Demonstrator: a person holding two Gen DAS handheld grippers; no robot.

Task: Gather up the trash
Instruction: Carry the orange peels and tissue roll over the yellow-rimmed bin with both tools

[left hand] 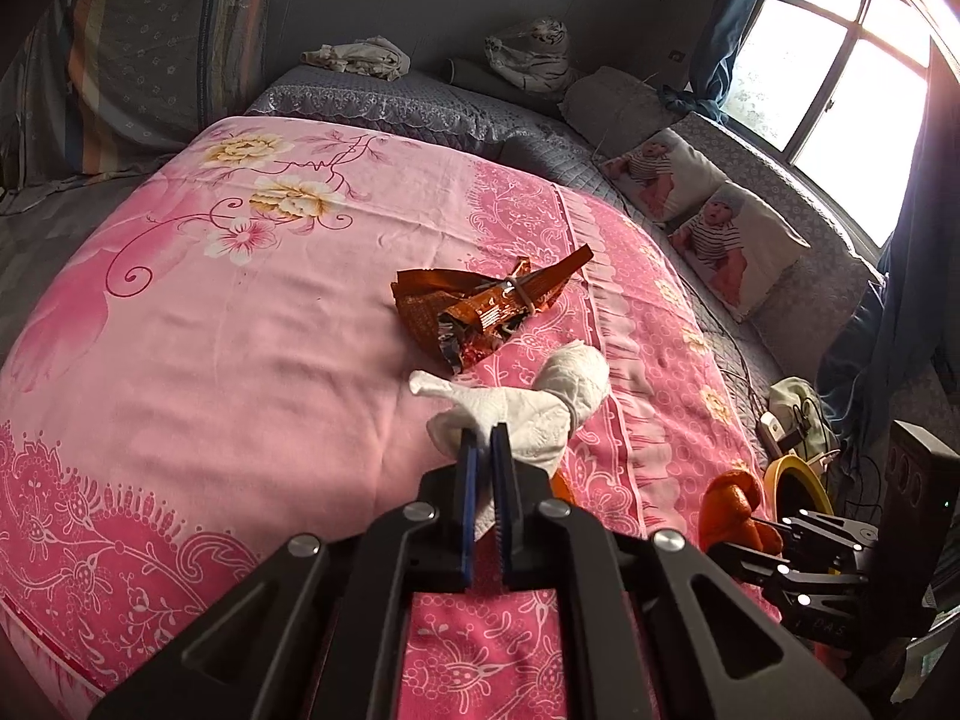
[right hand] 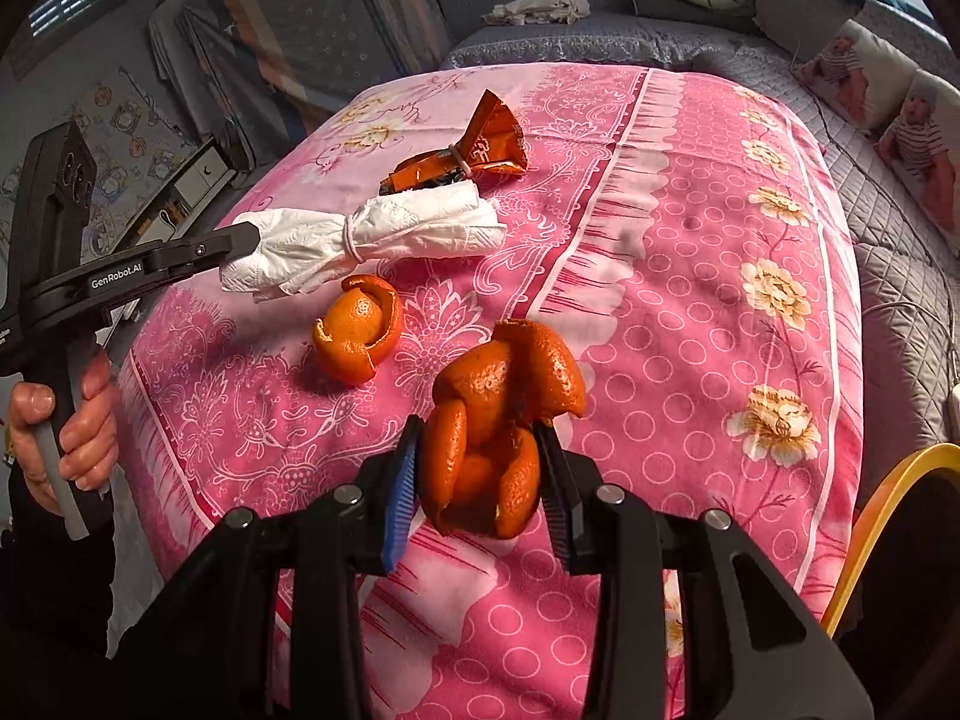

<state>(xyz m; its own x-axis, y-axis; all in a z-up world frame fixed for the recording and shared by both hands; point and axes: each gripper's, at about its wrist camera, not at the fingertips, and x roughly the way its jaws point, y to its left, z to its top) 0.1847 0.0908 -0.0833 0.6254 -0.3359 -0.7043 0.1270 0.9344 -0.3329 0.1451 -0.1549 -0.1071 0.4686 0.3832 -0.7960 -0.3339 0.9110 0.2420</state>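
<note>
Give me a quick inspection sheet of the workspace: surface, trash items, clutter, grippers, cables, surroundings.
Surface: pink floral sheet over a bed.
Job's things: white tissue bundle and orange peel are held; a second peel and an orange wrapper lie on the sheet; yellow-rimmed bin stands beside the bed.
Clutter: two printed pillows, a plush tiger, crumpled cloth.
Grippers: left gripper shut on the tissue bundle; right gripper shut on the peel.
Cables: a cord trails along the grey quilt.
Surroundings: window with blue curtain.
</note>
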